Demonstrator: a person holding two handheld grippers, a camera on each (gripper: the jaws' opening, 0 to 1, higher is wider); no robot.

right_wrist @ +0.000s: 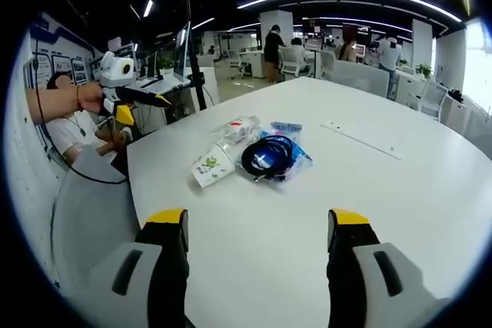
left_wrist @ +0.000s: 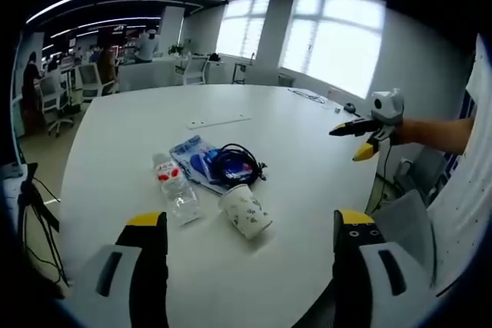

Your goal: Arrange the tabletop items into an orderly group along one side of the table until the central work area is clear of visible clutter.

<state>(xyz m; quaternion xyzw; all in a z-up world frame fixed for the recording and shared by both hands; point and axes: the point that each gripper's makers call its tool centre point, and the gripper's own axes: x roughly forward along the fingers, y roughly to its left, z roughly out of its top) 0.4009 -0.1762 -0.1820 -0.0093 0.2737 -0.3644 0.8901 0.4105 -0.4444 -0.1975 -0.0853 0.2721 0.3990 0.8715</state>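
Observation:
On the white table (left_wrist: 115,159) lies a small cluster. A patterned paper cup (left_wrist: 246,211) (right_wrist: 213,167) is tipped on its side. Beside it a clear water bottle (left_wrist: 175,186) (right_wrist: 234,130) lies flat. A black coiled cable (left_wrist: 234,165) (right_wrist: 265,155) rests on a blue packet (left_wrist: 192,153) (right_wrist: 290,130). My left gripper (left_wrist: 250,219) (right_wrist: 146,107) is open, held above the table short of the cup. My right gripper (right_wrist: 257,217) (left_wrist: 347,144) is open too, at the opposite side of the cluster. Neither holds anything.
A thin white strip (left_wrist: 219,121) (right_wrist: 361,140) lies on the table beyond the cluster. A thin cable (left_wrist: 307,96) and a small dark object (left_wrist: 350,107) sit near the window-side edge. Office chairs (left_wrist: 54,97), desks and people stand behind. A tripod (left_wrist: 31,197) is beside the table.

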